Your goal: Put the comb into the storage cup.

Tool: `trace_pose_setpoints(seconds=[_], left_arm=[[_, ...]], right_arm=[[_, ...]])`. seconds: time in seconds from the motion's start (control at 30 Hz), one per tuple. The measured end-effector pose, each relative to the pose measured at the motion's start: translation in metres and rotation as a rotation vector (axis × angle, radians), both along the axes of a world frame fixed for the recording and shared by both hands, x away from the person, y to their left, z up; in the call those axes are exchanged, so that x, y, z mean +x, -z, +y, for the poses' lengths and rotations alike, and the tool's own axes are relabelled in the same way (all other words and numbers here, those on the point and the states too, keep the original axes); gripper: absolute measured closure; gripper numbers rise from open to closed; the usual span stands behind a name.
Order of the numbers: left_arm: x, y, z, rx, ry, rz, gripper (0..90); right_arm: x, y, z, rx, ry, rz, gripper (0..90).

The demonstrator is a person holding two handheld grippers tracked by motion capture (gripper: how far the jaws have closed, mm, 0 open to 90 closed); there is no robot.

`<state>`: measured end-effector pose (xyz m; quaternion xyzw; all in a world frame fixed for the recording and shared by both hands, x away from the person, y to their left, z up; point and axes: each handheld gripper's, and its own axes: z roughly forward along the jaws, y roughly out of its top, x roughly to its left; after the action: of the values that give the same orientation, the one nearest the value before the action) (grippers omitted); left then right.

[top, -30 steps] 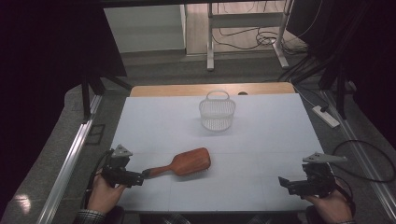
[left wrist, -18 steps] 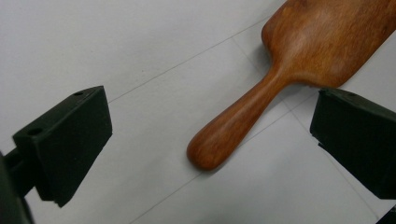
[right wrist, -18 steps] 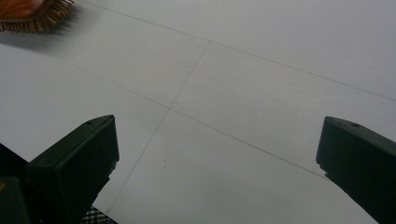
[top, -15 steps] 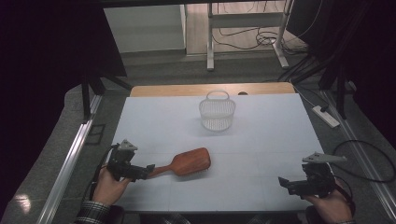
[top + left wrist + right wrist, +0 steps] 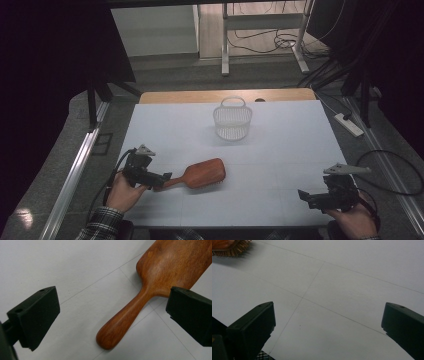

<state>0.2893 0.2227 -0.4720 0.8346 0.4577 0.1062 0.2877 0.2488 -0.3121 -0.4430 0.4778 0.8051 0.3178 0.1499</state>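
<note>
Brush: wooden hairbrush [image 5: 202,173], reddish-brown, bristles down, handle toward L gripper [image 5: 165,179].
L gripper: jaws apart, straddling handle.
R gripper [image 5: 302,195]: jaws apart, empty.

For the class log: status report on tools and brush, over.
Left tool open, astride wooden hairbrush handle. Right tool open, idle. Nothing in the way.

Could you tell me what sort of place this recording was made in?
Probably a lab or workshop recording station: a white-covered table flanked by dark curtains, loose cables and a power strip on the floor, and staged props, a wooden hairbrush and white basket.
</note>
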Motion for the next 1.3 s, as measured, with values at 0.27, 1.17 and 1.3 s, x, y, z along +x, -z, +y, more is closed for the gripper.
trace_pose_setpoints(seconds=[0.27, 1.17, 1.3], left_arm=[[0.012, 0.001, -0.006, 0.017, 0.028, 0.008, 2.0], [0.036, 0.004, -0.015, 0.049, 0.105, 0.058, 89.3], [0.038, 0.009, -0.014, 0.045, 0.113, 0.060, 89.3]], right_arm=[[0.000, 0.000, 0.000, 0.000, 0.001, 0.003, 0.0], [0.002, 0.001, 0.001, -0.006, -0.005, 0.020, 0.0], [0.002, 0.001, 0.001, -0.007, -0.006, 0.020, 0.0]])
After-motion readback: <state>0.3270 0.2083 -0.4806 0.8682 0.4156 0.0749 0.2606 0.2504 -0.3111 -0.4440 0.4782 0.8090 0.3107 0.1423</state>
